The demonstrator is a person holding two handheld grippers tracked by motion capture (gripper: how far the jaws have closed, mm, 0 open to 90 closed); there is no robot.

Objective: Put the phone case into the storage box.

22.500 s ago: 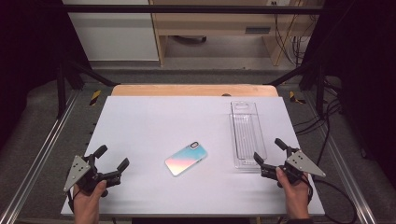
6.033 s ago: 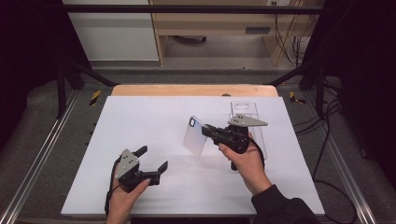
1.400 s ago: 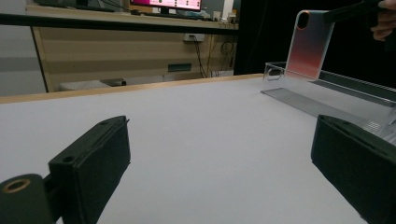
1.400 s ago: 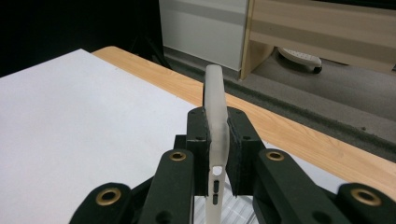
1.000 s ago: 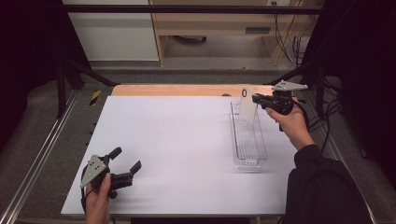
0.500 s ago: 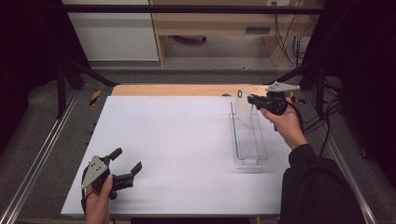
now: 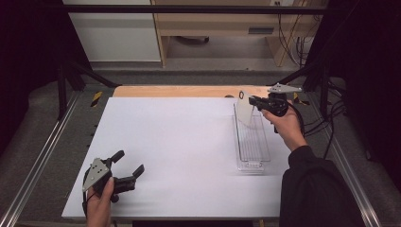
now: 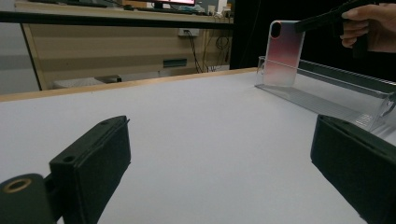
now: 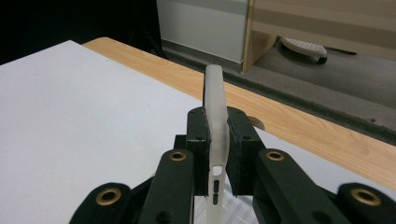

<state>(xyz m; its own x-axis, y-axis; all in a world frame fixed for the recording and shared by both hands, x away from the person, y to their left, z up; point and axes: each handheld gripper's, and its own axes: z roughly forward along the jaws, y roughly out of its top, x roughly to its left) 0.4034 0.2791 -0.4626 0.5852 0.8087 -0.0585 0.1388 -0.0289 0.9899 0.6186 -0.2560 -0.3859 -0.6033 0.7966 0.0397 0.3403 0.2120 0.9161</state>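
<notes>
The right gripper (image 7: 255,101) pinches a phone case (image 7: 245,109) by its thin edges, holding it upright over the far end of the clear tray (image 7: 253,144). The case looks light, slightly flexible and smooth, so an edge grip near its middle suits it. The left gripper (image 7: 126,166) rests wide open and empty on the white table (image 7: 179,142).

My right gripper (image 7: 251,100): black, grey three-cornered plate on top, black cable trailing. My left gripper (image 7: 126,166): same black build, same grey plate. Jaws: flat black pads, brass-ringed screw holes at pivots. Black sleeve (image 7: 318,189) on right arm.
</notes>
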